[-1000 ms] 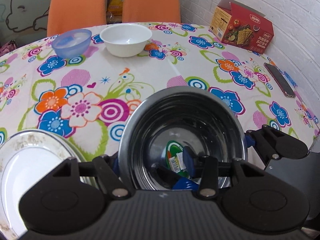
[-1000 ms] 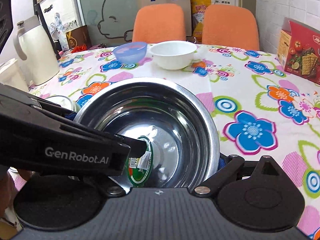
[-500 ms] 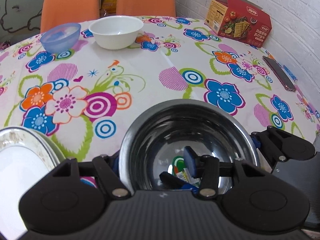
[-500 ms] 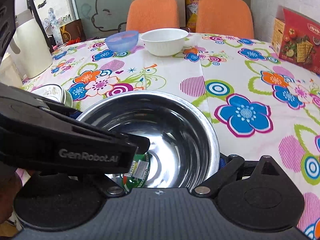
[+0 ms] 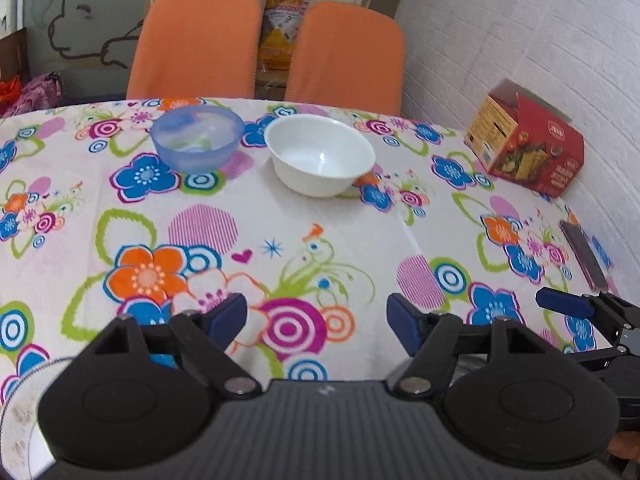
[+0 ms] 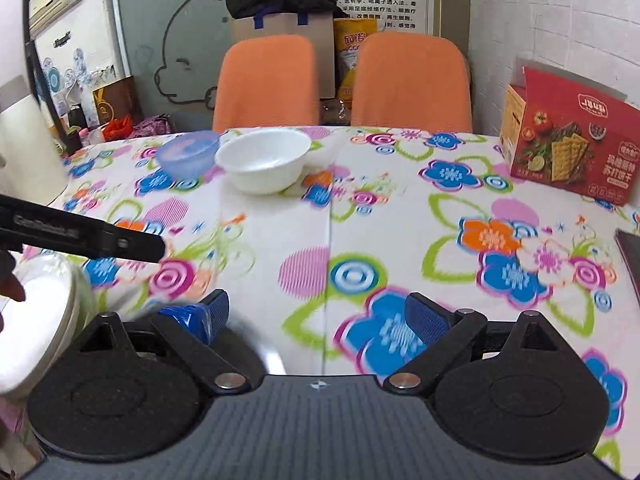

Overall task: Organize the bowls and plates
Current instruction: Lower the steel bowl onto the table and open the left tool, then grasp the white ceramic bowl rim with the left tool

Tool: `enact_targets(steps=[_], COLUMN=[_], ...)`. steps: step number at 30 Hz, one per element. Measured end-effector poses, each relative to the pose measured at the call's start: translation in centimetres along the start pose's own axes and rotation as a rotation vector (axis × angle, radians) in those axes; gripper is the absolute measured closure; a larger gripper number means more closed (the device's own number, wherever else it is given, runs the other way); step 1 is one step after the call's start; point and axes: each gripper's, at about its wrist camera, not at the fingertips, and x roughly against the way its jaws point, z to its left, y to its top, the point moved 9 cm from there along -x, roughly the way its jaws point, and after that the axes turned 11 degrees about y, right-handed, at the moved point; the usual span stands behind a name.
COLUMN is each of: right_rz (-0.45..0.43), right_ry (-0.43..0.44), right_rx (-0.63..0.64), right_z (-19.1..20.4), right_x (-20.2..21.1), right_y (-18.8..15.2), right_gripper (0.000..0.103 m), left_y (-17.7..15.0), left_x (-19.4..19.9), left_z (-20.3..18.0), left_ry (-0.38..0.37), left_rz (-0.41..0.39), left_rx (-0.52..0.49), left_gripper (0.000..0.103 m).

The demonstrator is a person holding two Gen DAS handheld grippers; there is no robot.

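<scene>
Above the flowered worktop (image 5: 360, 240), left gripper (image 5: 318, 318) with jaws spread wide and nothing between the blue pads. Right gripper (image 6: 318, 314) likewise parted and empty, hovering over the same cloth; also visible at the right edge of the left wrist view (image 5: 592, 320). Toward the far side, near two orange chairs (image 6: 268, 80), white bowl (image 5: 320, 154) upright just beside translucent blue bowl (image 5: 198, 136), the two close but whether touching cannot be told. At the near left corner, white plate (image 6: 36, 320) with a patterned rim, partly hidden behind the left gripper's body. Only a sliver of a metal rim (image 5: 468, 364) showing beneath the left gripper's right finger, too little to name for certain. By the brick wall on the right, red cracker box (image 6: 572, 140) standing upright, and a dark phone (image 5: 584, 252) lying flat near the edge. White kettle (image 6: 24, 148) at the far left.
</scene>
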Motion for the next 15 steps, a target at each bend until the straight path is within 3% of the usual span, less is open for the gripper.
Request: enact_targets(steps=[8, 15], right_rz=[0.013, 0.019], right_ry=[0.033, 0.063], right_rx=[0.091, 0.147], right_z=[-0.1, -0.1], right_x=[-5.7, -9.4], right_y=[6.4, 9.7], right_gripper=[0.021, 0.021], left_y=[5.2, 9.2], left_x=[-4.0, -7.6], left_z=[1.3, 0.9], left_ry=[0.0, -0.017], left_rz=[0.035, 0.064], left_rx=[0.11, 0.218], left_gripper=[0.033, 0.033])
